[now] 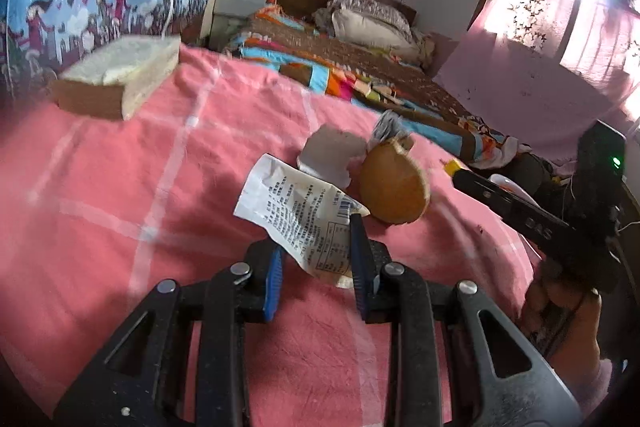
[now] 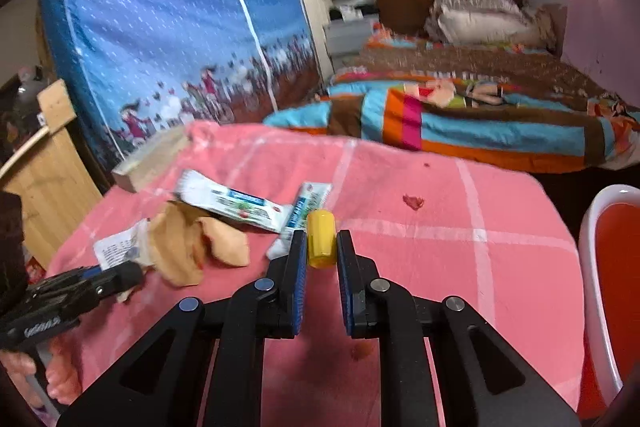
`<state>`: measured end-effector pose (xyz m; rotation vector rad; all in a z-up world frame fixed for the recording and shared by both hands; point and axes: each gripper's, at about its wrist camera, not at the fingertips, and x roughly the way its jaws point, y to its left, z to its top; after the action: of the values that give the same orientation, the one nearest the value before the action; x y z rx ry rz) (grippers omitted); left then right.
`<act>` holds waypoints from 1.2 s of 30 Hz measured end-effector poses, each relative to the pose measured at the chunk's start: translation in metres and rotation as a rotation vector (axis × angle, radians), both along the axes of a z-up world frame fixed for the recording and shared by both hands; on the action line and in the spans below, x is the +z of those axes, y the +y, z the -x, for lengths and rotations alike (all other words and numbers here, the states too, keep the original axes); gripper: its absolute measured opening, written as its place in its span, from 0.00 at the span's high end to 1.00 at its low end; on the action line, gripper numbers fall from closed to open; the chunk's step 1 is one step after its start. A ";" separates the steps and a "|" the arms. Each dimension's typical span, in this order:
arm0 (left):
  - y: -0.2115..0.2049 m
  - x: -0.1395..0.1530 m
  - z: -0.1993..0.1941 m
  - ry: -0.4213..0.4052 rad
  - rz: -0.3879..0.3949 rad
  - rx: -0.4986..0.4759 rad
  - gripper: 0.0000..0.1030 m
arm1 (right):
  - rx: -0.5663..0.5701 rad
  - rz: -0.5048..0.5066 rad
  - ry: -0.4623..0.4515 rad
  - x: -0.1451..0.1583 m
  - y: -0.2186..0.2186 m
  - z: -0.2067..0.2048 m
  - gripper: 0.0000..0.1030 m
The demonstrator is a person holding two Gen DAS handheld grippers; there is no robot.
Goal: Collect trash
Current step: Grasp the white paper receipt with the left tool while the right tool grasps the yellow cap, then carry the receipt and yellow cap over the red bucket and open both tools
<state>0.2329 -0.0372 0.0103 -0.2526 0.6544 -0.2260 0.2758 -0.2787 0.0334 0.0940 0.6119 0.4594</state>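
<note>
My left gripper [image 1: 318,247] is open around a crumpled white printed wrapper [image 1: 298,211] on the pink cloth [image 1: 160,187]; the jaws stand apart on either side of it. Beyond it lie a brown fruit peel [image 1: 394,183] and a torn grey-white scrap [image 1: 330,157]. My right gripper [image 2: 321,247] is shut on a small yellow cylinder [image 2: 321,238], held over the cloth [image 2: 440,267]. Left of it lie white-and-blue wrappers [image 2: 236,203], a smaller one [image 2: 306,207] and tan peel pieces [image 2: 188,247]. The left gripper [image 2: 96,273] shows there too.
A wooden block [image 1: 116,77] sits at the cloth's far left. A red-and-white bin [image 2: 612,267] stands at the right edge. A small red scrap [image 2: 414,201] lies on the cloth. A bed with a striped quilt [image 2: 480,123] and a blue wardrobe cover [image 2: 160,7] stand behind.
</note>
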 end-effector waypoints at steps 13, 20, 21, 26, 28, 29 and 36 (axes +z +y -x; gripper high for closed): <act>-0.049 0.066 0.032 -0.359 -0.105 -0.035 0.65 | -0.043 -0.128 -0.447 0.054 -0.041 0.073 0.88; -0.095 0.096 0.034 -0.509 -0.146 -0.136 0.65 | -0.150 -0.161 -0.609 0.074 -0.078 0.098 0.88; -0.103 0.099 0.034 -0.523 -0.153 -0.153 0.65 | -0.173 -0.161 -0.621 0.076 -0.085 0.099 0.88; -0.139 0.103 0.029 -0.538 -0.152 -0.239 0.65 | -0.266 -0.203 -0.633 0.075 -0.116 0.107 0.88; -0.153 0.101 0.025 -0.523 -0.140 -0.273 0.65 | -0.312 -0.210 -0.634 0.075 -0.131 0.108 0.88; -0.162 0.099 0.021 -0.512 -0.135 -0.292 0.65 | -0.334 -0.203 -0.636 0.074 -0.137 0.110 0.88; -0.216 0.087 0.000 -0.428 -0.098 -0.401 0.65 | -0.483 -0.140 -0.575 0.060 -0.177 0.108 0.88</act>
<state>0.2329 -0.2529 0.0971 0.0274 0.2827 -0.6125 0.1673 -0.4557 0.0938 0.2268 -0.0184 0.0459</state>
